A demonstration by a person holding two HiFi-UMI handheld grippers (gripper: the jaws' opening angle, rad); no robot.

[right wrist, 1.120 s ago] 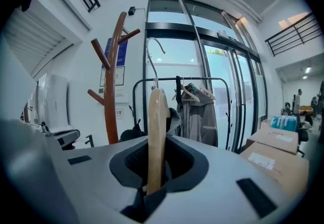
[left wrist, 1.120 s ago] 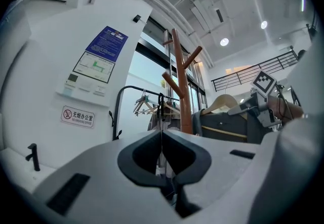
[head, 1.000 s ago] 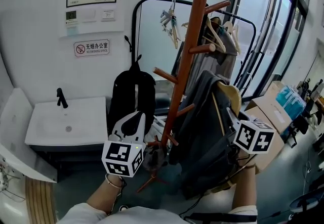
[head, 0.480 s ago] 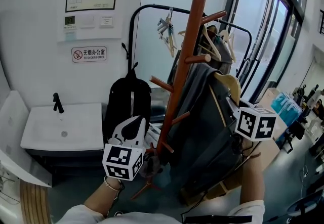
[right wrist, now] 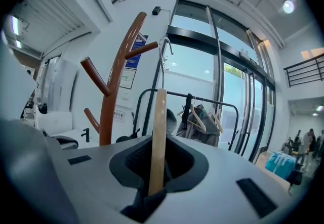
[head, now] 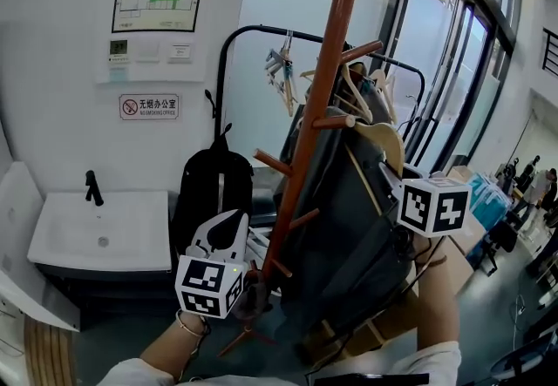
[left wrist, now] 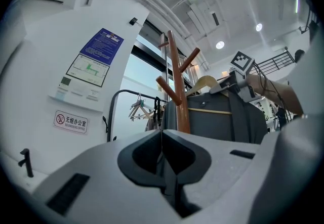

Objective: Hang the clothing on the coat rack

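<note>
Where the white wall (head: 61, 158) meets glass doors (head: 440, 71), a coat rack (head: 324, 79) stands | left gripper (left wrist: 162, 153): jaws together, empty | right gripper (right wrist: 157, 160): jaws clamped on wooden hanger (right wrist: 160, 112), dark garment (head: 349, 236) hanging beside the rack.

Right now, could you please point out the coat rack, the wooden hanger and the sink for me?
Coat rack (head: 324, 71): head view, on its brown pole.
Wooden hanger (right wrist: 158, 137): right gripper view, on its wooden body below the hook.
Sink (head: 61, 240): head view, on the white basin's flat top.
</note>
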